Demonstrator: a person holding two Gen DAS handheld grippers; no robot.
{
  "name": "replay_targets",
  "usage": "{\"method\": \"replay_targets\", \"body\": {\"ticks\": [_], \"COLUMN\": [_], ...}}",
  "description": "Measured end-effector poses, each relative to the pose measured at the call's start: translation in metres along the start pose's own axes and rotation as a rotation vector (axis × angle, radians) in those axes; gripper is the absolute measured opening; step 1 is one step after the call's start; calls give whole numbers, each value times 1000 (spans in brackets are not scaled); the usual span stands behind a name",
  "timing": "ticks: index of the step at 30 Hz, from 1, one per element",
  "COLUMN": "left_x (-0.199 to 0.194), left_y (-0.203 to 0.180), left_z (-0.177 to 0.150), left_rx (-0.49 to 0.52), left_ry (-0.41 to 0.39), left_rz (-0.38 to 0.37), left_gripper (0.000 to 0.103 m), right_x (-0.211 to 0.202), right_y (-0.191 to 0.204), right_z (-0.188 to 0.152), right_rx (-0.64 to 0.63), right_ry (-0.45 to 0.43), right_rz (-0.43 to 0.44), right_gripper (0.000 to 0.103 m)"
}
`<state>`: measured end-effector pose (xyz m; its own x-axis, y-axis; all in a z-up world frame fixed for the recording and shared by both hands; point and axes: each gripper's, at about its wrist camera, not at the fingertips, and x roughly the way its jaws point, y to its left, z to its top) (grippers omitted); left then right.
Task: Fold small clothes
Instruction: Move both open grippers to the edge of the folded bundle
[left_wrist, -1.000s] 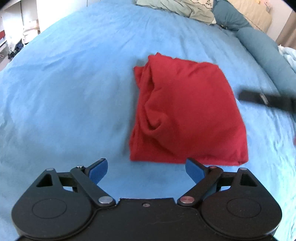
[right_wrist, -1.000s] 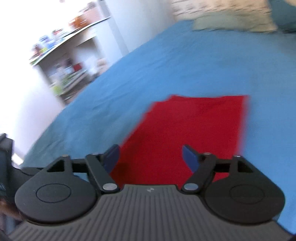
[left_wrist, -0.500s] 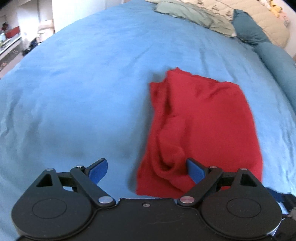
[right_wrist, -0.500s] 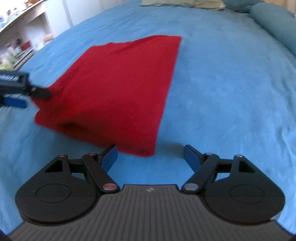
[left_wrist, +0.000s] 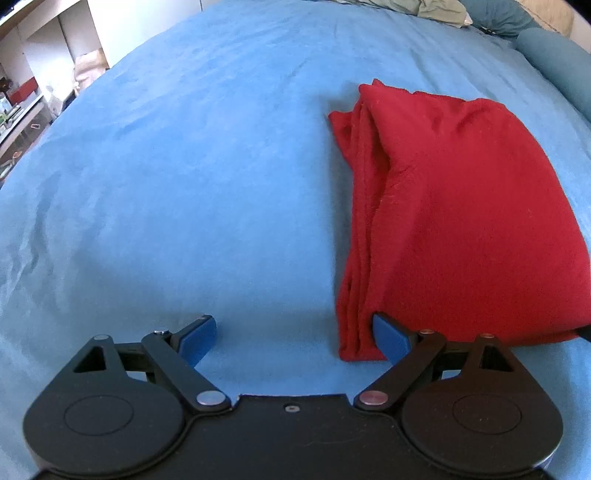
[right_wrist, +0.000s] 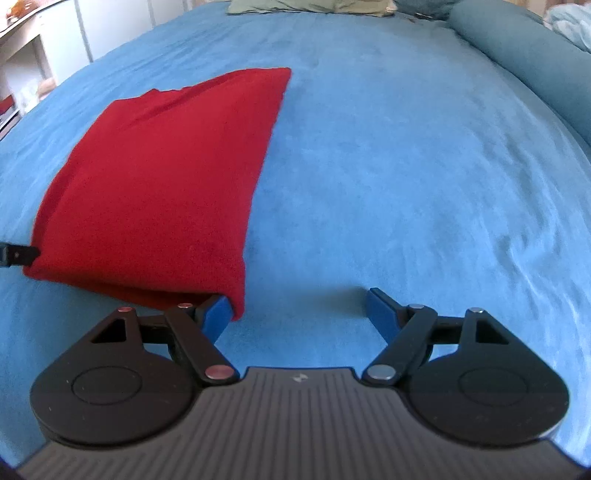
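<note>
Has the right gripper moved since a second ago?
Yes. The right gripper has come down toward the blue bedspread, to the near corner of the red garment.

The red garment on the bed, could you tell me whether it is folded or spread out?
Folded: the red garment lies as a compact rectangle on the blue bedspread, with several stacked layer edges along its left side.

Soft daylight lit the bed (left_wrist: 184, 166) evenly; shadows were faint, edges bowed with fisheye distortion, far corners slightly blurred.
</note>
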<state>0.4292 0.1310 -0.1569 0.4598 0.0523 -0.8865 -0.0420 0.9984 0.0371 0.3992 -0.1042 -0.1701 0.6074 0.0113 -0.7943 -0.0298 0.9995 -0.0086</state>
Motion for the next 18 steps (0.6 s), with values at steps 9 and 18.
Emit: {"method": "replay_targets", "body": {"ticks": [9, 18], "left_x": [-80, -18], "left_y": [3, 2], "left_z": [40, 104], "left_rx": [-36, -53], "left_ry": [-127, -65], "left_rz": [-110, -303], "left_gripper": [103, 100], "right_x": [-69, -17], "right_y": [-35, -40], "right_z": [46, 114], "right_rx": [105, 188], "right_ry": [-29, 62], "right_rz": [96, 228], "right_gripper": [103, 103]}}
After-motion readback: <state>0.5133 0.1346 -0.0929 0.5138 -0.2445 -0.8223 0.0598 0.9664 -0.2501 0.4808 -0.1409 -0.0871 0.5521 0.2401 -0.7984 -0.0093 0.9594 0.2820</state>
